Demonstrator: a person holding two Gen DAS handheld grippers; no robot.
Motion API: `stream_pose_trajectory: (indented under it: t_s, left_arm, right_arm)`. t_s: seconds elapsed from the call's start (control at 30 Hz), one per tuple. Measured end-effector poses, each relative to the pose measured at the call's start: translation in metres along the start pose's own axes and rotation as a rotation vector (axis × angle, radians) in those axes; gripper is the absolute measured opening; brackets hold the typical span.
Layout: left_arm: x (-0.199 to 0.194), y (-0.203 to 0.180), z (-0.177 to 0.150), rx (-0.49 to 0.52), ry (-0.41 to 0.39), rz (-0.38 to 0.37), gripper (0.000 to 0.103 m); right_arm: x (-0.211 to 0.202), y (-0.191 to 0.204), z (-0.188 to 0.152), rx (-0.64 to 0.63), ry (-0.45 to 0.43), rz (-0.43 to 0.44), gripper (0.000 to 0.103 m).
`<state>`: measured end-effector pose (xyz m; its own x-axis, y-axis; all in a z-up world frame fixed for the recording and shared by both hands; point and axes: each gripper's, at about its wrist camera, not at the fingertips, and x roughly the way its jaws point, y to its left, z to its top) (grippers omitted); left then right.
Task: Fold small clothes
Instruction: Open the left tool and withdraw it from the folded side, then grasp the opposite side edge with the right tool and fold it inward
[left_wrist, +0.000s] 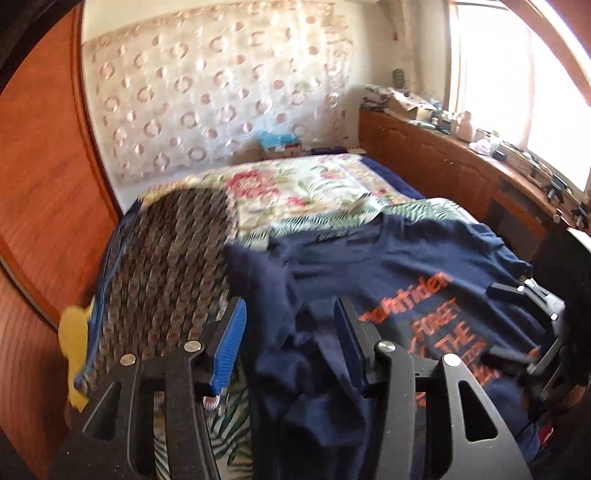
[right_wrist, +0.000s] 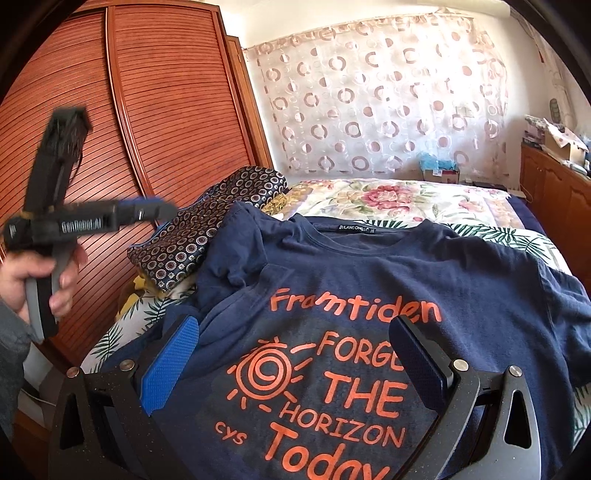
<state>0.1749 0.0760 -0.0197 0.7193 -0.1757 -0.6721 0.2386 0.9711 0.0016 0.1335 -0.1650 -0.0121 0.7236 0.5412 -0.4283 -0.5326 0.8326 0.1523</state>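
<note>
A navy T-shirt (right_wrist: 369, 273) with orange print lies face up on the bed, collar toward the far side; its left sleeve is bunched. It also shows in the left wrist view (left_wrist: 388, 266). My right gripper (right_wrist: 295, 354) is open and empty, hovering over the shirt's printed chest. My left gripper (left_wrist: 291, 332) is open and empty, above the rumpled left sleeve. From the right wrist view the left gripper (right_wrist: 155, 212) is seen raised at the left, held in a hand. The right gripper (left_wrist: 513, 321) shows at the right edge of the left wrist view.
A dark patterned cloth (right_wrist: 214, 229) lies left of the shirt, also in the left wrist view (left_wrist: 166, 266). A floral bedspread (right_wrist: 399, 199) covers the bed. A wooden slatted wardrobe (right_wrist: 147, 110) stands left, a wooden cabinet (left_wrist: 443, 162) with clutter right, a curtain (right_wrist: 369, 103) behind.
</note>
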Motion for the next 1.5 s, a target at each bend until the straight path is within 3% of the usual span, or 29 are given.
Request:
stream_pose_trajectory:
  t_s: [0.2,0.4,0.67,1.0,1.2,1.33,1.5]
  left_arm:
    - [0.014,0.018,-0.051,-0.065,0.053,0.034,0.051]
    - [0.034,0.029,-0.095,-0.088,0.125,0.052,0.051]
    - [0.047,0.035,-0.112,-0.106,0.146,0.06,0.052]
    - [0.054,0.042,-0.114,-0.132,0.16,0.08,0.081]
    - [0.055,0.045,-0.114,-0.141,0.165,0.083,0.085]
    - [0.055,0.045,-0.114,-0.144,0.165,0.084,0.086]
    - [0.056,0.045,-0.114,-0.148,0.168,0.087,0.089]
  right_arm:
    - [0.003,0.004,0.001,-0.018,0.013,0.038,0.098]
    - [0.023,0.005,0.011,-0.061,0.062,0.071,0.073]
    - [0.075,0.006,0.04,-0.091,0.155,0.113,0.07]
    - [0.163,0.007,0.058,-0.097,0.315,0.114,0.069]
    - [0.189,0.019,0.057,-0.179,0.364,0.037,0.045]
    - [0.187,0.013,0.059,-0.189,0.356,0.06,0.007]
    - [0.162,-0.011,0.058,-0.163,0.301,0.009,0.006]
